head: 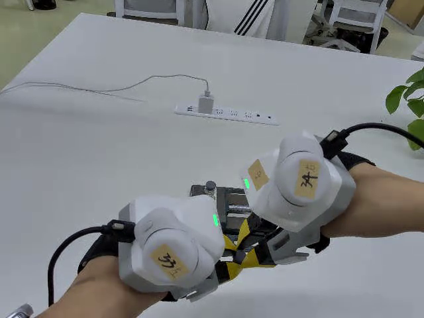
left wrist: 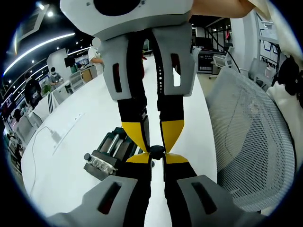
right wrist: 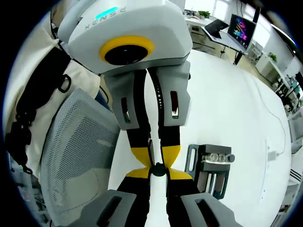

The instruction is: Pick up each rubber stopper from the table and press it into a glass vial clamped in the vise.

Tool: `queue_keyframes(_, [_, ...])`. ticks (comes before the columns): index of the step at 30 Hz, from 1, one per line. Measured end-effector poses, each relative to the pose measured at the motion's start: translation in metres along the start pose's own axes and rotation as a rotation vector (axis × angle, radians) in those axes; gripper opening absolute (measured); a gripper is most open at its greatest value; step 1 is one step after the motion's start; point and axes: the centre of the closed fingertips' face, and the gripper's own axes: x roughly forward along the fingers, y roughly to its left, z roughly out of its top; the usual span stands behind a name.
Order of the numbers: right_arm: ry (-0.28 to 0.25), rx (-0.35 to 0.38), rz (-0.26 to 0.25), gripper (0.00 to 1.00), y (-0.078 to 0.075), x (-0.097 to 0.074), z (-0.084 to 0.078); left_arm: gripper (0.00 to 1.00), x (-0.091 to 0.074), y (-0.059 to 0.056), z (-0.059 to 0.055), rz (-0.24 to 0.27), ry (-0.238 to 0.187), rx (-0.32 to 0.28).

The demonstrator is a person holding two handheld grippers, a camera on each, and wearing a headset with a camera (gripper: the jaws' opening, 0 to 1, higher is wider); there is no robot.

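Observation:
A small dark rubber stopper (left wrist: 156, 151) hangs in the air between two sets of yellow-tipped jaws that meet tip to tip. In the left gripper view my left gripper (left wrist: 156, 159) rises from below and the right gripper (left wrist: 155, 144) reaches down from above. Both close narrowly around the stopper (right wrist: 158, 169). In the head view the left gripper (head: 233, 257) and right gripper (head: 250, 246) face each other just in front of the black vise (head: 222, 199). A vial (head: 211, 187) with a grey top stands in the vise (right wrist: 210, 165).
A white power strip (head: 225, 112) with a plugged charger and a thin cable lies farther back on the white table. Plant leaves (head: 407, 99) hang over the right edge. A grey mesh chair (left wrist: 251, 142) stands close by the table's near side.

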Motion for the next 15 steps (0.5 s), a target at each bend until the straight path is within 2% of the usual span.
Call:
queue_keyframes(7, [-0.053, -0.023, 0.007, 0.08, 0.0003, -0.0016, 0.0021, 0.04, -0.0038, 0.0011, -0.0005, 0.007, -0.023, -0.042])
queue_keyframes(12, [-0.075, -0.001, -0.004, 0.13, -0.0024, -0.0054, -0.0002, 0.04, -0.005, 0.0017, -0.0013, 0.012, -0.027, -0.053])
queue_keyframes(15, [-0.1, 0.024, -0.009, 0.13, -0.0031, -0.0085, 0.0, 0.04, -0.0058, 0.0019, -0.0022, 0.011, -0.026, -0.056])
